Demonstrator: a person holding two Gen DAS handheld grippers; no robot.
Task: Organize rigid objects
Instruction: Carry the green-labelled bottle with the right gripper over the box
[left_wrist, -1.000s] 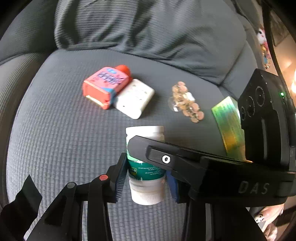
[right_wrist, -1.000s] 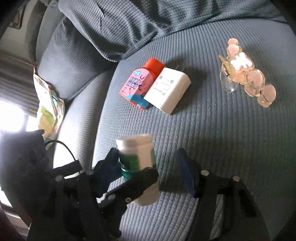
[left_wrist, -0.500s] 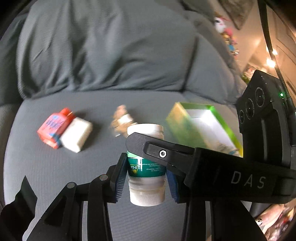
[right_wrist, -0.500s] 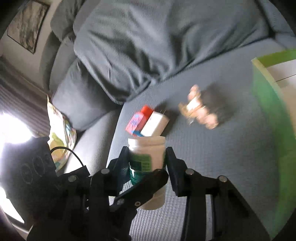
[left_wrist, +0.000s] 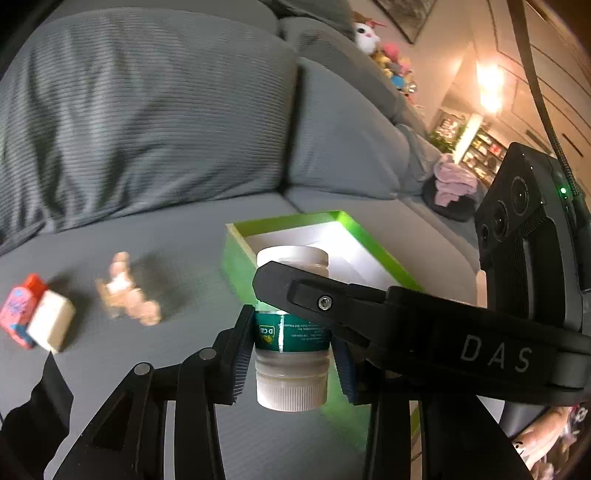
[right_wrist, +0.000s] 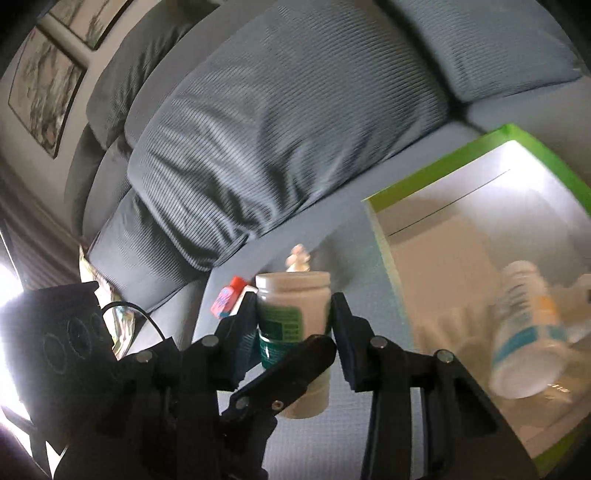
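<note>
white bottle (left_wrist: 291, 339), clamped in both claws

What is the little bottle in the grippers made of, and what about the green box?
The bottle looks like smooth white plastic: ridged cap, shiny green paper-like label. The green box seems to be cardboard: thin straight walls, flat white inside, glossy green outside. The glare leaves it unclear whether the box is coated.

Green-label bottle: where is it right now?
Upside down in both tongs' grip, left and right: the green-label bottle hangs above the sofa seat, beside the green box.
</note>
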